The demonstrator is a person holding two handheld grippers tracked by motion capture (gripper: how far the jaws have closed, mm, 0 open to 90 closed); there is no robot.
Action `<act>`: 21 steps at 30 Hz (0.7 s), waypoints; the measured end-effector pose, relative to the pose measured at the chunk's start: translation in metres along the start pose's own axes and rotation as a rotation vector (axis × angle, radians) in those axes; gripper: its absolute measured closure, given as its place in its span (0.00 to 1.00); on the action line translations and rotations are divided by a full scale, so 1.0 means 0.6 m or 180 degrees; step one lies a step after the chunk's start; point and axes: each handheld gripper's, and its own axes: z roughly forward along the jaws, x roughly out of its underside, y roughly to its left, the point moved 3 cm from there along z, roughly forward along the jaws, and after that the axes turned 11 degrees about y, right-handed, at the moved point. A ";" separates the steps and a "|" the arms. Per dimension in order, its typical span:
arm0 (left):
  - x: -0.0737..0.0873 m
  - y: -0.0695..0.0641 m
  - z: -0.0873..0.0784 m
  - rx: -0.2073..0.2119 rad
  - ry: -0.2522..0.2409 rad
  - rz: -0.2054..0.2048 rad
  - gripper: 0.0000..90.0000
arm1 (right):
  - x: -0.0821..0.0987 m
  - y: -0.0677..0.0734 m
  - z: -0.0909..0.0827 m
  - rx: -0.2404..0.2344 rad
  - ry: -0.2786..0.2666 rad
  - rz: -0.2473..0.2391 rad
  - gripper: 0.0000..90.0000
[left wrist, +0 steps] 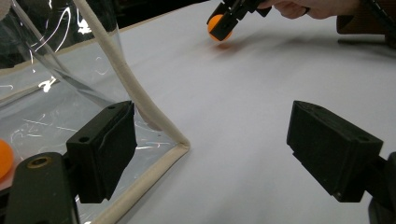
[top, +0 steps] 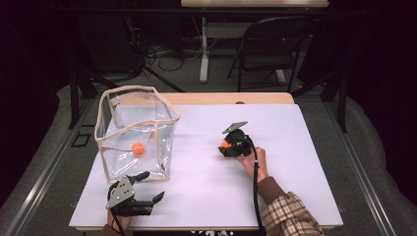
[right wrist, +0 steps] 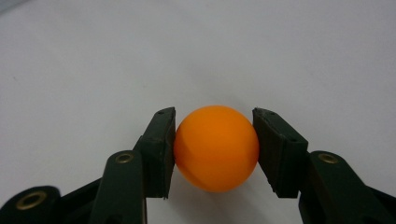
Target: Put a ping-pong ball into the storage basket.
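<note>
A white sheet covers a wooden table, with a strip of bare wood left at the 12 o'clock edge. Grey carpet surrounds it, and the room beyond is dark: a folding chair, the white leg of another table and loose cables stand at 12 o'clock.

Near the middle of the sheet, slightly toward 3 o'clock, the right gripper is clamped on an orange ball; the hand and a plaid sleeve reach in from 5 o'clock. At 9 o'clock stands a clear plastic bag with cream piping, open at the top, and a second orange ball lies on its floor. The left gripper sits at 7 o'clock, just beside the bag's near corner, its jaws spread wide with nothing between them.

The right gripper view makes the grip plain: both black pads press the sides of the ball, which sits at or just above the white sheet. The left gripper view shows the bag's piped corner beside one jaw, the ball inside the bag at the 9 o'clock edge, and the other hand's clamped ball far off at 12 o'clock.
</note>
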 end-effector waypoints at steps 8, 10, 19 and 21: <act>0.000 0.000 0.001 -0.0009 -0.0008 -0.0010 0.18 | -0.008 -0.001 -0.020 0.0025 -0.0042 0.0009 0.56; 0.000 0.000 0.001 -0.0010 -0.0009 -0.0011 0.18 | -0.010 -0.001 -0.025 0.0027 -0.0074 0.0007 0.56; 0.000 0.000 0.001 -0.0009 -0.0013 -0.0018 0.18 | -0.019 0.005 -0.043 0.0038 -0.0119 -0.0039 0.56; 0.000 0.001 0.001 -0.0002 0.0012 0.0004 0.18 | -0.020 0.005 -0.045 0.0036 -0.0113 -0.0045 0.56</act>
